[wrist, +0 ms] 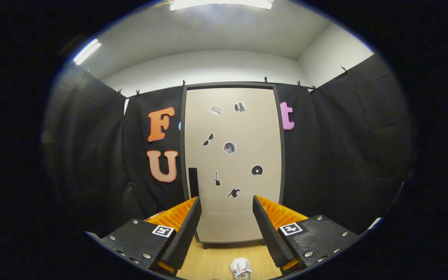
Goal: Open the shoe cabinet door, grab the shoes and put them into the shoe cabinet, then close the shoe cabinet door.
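Note:
The shoe cabinet (233, 163) stands upright against the black cloth wall, straight ahead of my fingers. Its pale door (243, 128) is closed and carries several small stickers. A dark vertical handle (193, 182) sits low on the door's left side, just above my left fingertip. My gripper (227, 204) is open, with nothing between its fingers, some way short of the door. A white shoe (241, 269) with red and dark marks lies on the wooden floor (208, 262) between and below the fingers, partly cut off.
Black cloth walls close in on the left and right of the cabinet. Light wooden floor runs from the fingers up to the cabinet's dark base (231, 244).

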Demonstrator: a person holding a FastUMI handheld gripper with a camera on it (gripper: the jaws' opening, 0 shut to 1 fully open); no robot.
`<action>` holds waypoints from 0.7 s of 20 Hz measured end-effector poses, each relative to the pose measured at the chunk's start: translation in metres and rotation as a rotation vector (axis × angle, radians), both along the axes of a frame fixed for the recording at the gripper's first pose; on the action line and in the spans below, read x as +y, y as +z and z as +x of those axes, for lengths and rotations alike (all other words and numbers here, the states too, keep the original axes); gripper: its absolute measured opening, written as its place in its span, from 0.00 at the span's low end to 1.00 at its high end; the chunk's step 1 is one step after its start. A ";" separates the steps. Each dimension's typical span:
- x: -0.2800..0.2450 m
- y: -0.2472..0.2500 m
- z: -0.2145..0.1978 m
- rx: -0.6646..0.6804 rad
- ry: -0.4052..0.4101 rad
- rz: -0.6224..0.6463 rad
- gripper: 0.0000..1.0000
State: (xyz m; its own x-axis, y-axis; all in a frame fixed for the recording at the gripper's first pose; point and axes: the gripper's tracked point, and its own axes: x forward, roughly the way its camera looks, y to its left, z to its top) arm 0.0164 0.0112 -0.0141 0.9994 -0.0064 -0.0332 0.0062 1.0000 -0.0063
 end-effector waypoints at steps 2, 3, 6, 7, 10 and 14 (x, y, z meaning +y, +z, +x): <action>0.003 -0.003 0.005 0.003 0.002 -0.003 0.83; 0.005 -0.004 0.008 0.006 0.004 -0.004 0.83; 0.012 -0.009 0.017 0.011 0.010 -0.007 0.83; 0.015 -0.011 0.021 0.014 0.011 -0.007 0.83; 0.026 -0.017 0.034 0.020 0.018 -0.003 0.83; 0.043 -0.027 0.053 0.032 0.023 -0.004 0.83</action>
